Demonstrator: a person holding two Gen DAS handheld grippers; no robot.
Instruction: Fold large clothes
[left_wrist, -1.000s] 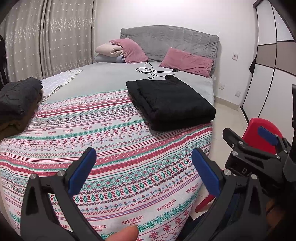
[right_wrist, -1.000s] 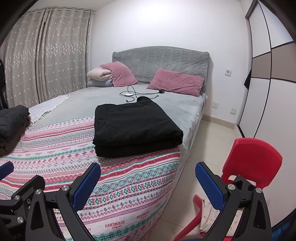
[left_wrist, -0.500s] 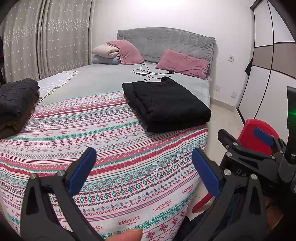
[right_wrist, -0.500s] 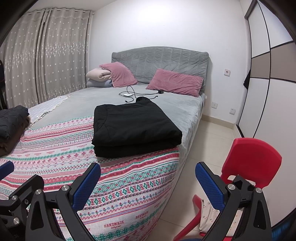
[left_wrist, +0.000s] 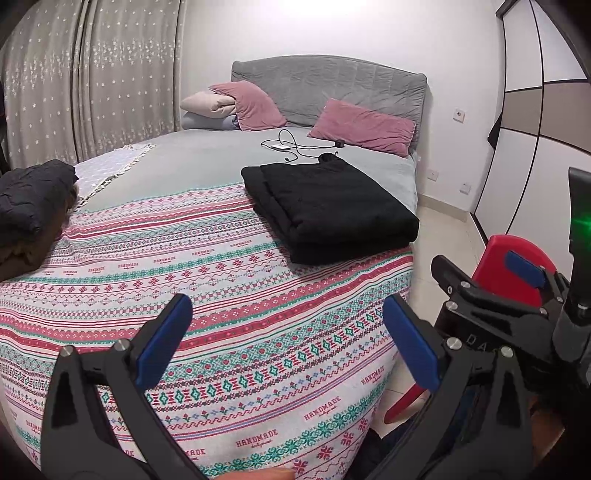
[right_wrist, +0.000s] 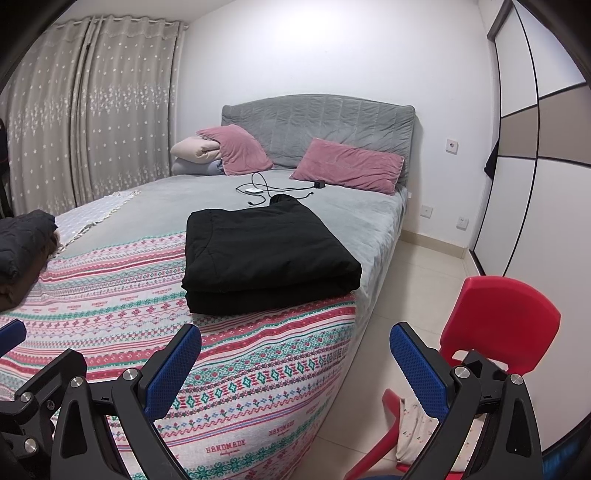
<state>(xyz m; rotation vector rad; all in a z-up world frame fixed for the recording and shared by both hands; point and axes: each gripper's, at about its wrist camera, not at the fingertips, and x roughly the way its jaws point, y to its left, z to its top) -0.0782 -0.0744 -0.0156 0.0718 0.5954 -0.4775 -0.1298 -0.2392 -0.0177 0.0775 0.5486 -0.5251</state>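
Note:
A black garment (left_wrist: 328, 210) lies folded in a neat rectangle on the patterned blanket (left_wrist: 207, 295) near the bed's right edge; it also shows in the right wrist view (right_wrist: 266, 254). My left gripper (left_wrist: 284, 343) is open and empty, held above the blanket's near end, well short of the garment. My right gripper (right_wrist: 295, 365) is open and empty, over the bed's near right corner. It also shows at the right of the left wrist view (left_wrist: 524, 273).
A dark quilted garment pile (left_wrist: 29, 206) sits at the bed's left edge. Pink pillows (left_wrist: 362, 125), a charger cable (left_wrist: 291, 147) and folded bedding (left_wrist: 207, 107) lie near the grey headboard. A red plastic chair (right_wrist: 498, 328) stands on the tiled floor right of the bed. Wardrobe doors (right_wrist: 535, 166) line the right wall.
Both grippers have drawn slightly back and up from the bed, still open. The folded black garment has not moved.

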